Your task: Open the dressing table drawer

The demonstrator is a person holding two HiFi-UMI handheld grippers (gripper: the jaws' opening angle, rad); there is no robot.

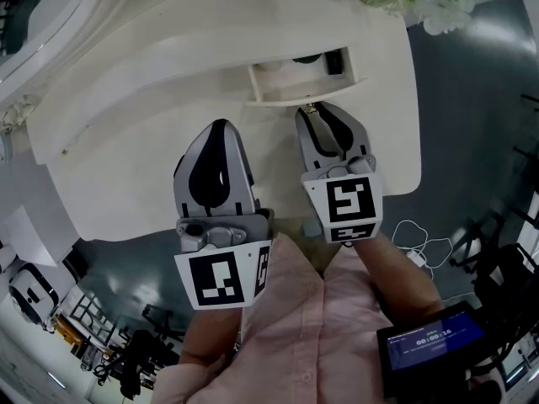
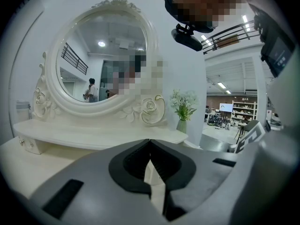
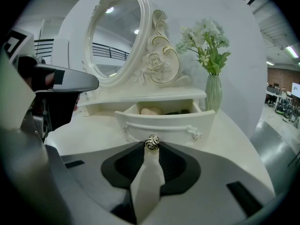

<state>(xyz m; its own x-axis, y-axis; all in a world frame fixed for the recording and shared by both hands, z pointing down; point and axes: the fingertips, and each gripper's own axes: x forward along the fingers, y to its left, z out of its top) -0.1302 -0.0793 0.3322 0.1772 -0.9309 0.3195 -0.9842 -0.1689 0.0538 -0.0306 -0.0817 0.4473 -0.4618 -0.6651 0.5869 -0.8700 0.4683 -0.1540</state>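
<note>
Black-and-white marker (image 1: 349, 202), right gripper (image 1: 316, 112) on knob (image 3: 151, 142)

A: Right gripper (image 3: 151, 147) status?
B: Jaw tips pinched on the knob (image 3: 151, 141) of the drawer (image 3: 168, 127). The drawer stands pulled out, straight ahead of the jaws.
A: Contents?
B: A pale rounded lump (image 3: 150, 111), with something dark beside it. Beyond, right of the jaws, a vase (image 3: 213, 93) of flowers. Mirror (image 3: 114, 36) up left.

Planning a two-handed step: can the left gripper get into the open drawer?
Probably yes: the drawer stands out, open-topped; the right gripper holds only its knob, the left gripper hangs just beside.
</note>
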